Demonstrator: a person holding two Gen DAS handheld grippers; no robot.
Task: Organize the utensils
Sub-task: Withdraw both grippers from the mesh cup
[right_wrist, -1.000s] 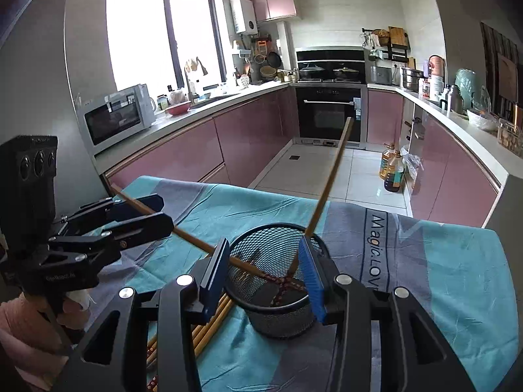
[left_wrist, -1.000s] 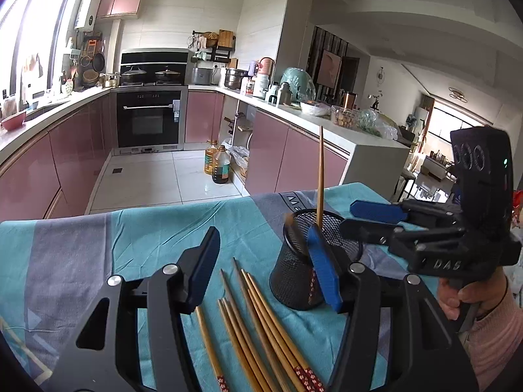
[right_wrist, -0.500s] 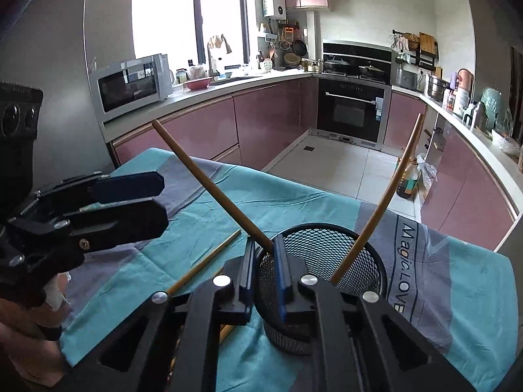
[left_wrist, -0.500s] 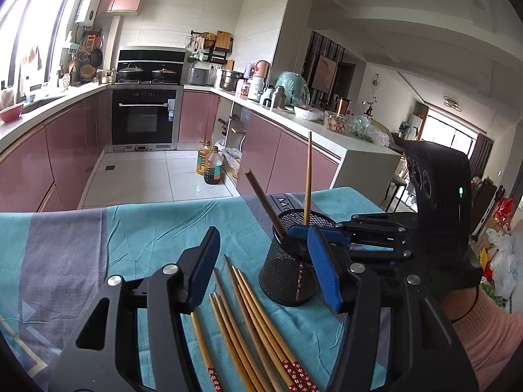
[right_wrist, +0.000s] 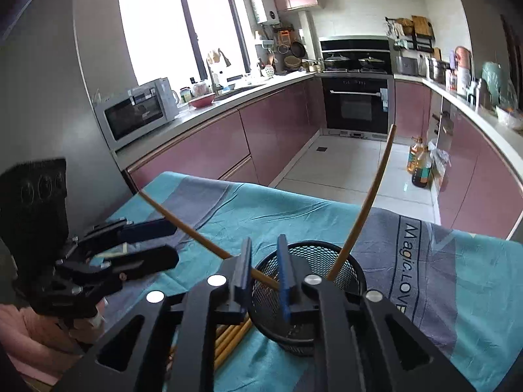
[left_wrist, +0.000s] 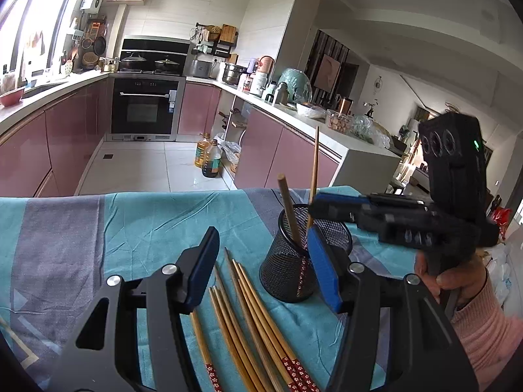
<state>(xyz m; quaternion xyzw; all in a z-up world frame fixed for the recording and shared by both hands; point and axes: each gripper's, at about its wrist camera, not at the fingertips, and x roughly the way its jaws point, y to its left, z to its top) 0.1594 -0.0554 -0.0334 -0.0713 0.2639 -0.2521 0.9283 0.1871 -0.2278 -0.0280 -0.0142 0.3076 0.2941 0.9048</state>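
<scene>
A black mesh cup stands on the teal cloth and holds two wooden chopsticks; it also shows in the right wrist view. Several loose chopsticks lie on the cloth in front of my left gripper, which is open and empty above them. My right gripper hovers at the cup's rim with its jaws a narrow gap apart, gripping nothing; a leaning chopstick crosses in front of them. The right gripper also shows in the left wrist view.
The table has a teal and grey cloth with printed lettering. Beyond the table's far edge are a tiled floor, pink kitchen cabinets, an oven and oil bottles on the floor.
My right gripper closed near the cup rim, then opened slightly and drew back a little. The leaning chopstick settled in the cup. My left gripper stayed open over the loose chopsticks.
</scene>
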